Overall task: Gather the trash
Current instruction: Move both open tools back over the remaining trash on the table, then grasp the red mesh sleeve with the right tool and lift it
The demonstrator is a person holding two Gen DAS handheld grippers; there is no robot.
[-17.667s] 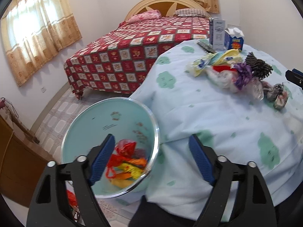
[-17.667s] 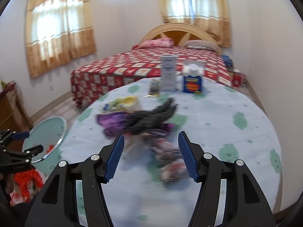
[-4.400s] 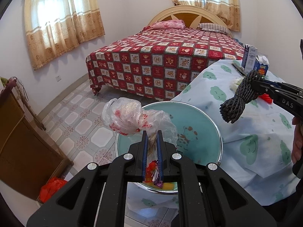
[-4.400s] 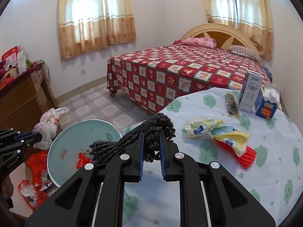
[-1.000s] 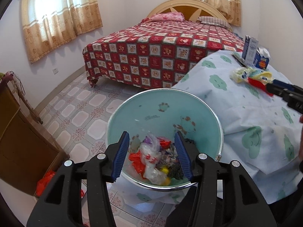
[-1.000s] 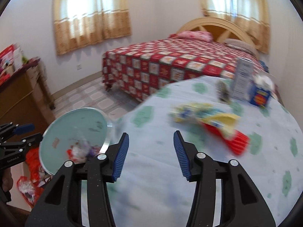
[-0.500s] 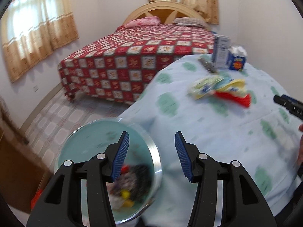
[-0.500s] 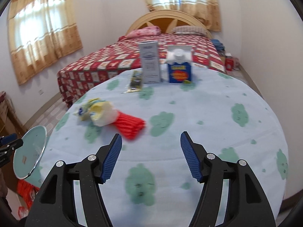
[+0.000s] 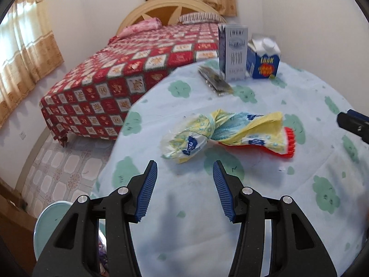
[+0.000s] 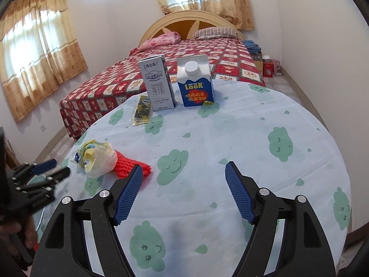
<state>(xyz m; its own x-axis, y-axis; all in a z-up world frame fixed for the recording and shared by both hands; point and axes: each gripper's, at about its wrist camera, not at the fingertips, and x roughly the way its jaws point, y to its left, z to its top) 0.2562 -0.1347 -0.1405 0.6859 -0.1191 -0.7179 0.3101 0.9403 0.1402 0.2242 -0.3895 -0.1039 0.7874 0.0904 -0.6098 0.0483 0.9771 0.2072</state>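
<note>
Left tool [image 9: 185, 170]: blue pads apart, nothing between, poised over the near part of the bench [image 9: 265, 207]. Right tool [image 10: 183, 173]: jaws just been opening, now wide apart and empty, above bare patterned cloth.

Just beyond the left tool, on the bench: a knotted yellow and blue plastic bag [image 9: 221, 131], lying partly over a red mesh sleeve [image 9: 286, 145] and hiding most of it. From the right wrist view, same bag [image 10: 99, 159] and red mesh sleeve [image 10: 131, 166] to the left, the mesh's end just behind the tool's left pad.

Bin [image 9: 48, 221] cut off at the lower left of the left wrist view, mostly hidden behind the tool's frame; only a pale rim and a sliver of contents on show, too little to make out. In the right wrist view, barely a strip of it behind the left tool at the left edge.

Farther back on the bench: a small dark wrapper [image 9: 215, 82] lying flat, print unreadable; a tall grey carton [image 10: 158, 84] and a blue carton [image 10: 197, 85] with a white cap, both upright, side by side, near the far edge.

Beyond the bench: a bed [image 10: 147, 80] with a red checked cover, two pillows, curtained windows. Right tool's tip poking in at the right edge of the left wrist view, the rest cut off. Nothing between either tool and the bag.
</note>
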